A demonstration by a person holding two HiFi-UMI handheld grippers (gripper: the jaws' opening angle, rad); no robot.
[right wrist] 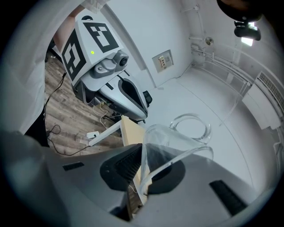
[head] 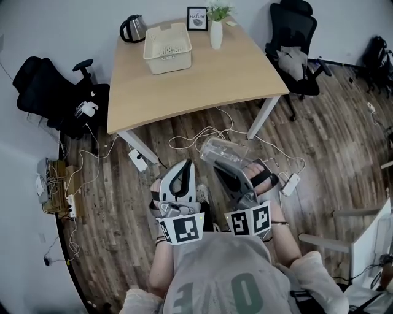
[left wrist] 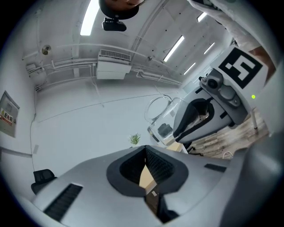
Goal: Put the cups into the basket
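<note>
jaws of the right gripper (right wrist: 142,172) are clamped on a clear glass cup (right wrist: 177,141), and the thin glass wall runs down between the two dark pads. the cup's looped handle sits on the far side from the jaws. in the head view the cup (head: 222,150) lies tipped on its side in the air over the wooden floor (head: 123,202), just ahead of the person's knees and short of the tabletop's near edge. it is well apart from the basket (head: 167,48).

jaws of the left gripper (left wrist: 146,165) are drawn together with nothing between them, and only a narrow slit shows a strip of tan tabletop beyond. that gripper (head: 182,167) hangs just beside the right gripper (head: 220,167), both low and close to the person's body.

the white slotted basket stands upright toward the far left of the tabletop (head: 202,80). a dark kettle (head: 132,27) is near its far left corner. a white vase with a green plant (head: 216,29) and a small framed picture (head: 197,18) are off to its right. black office chairs stand at either side, and white cables trail over the floor under the tabletop.
</note>
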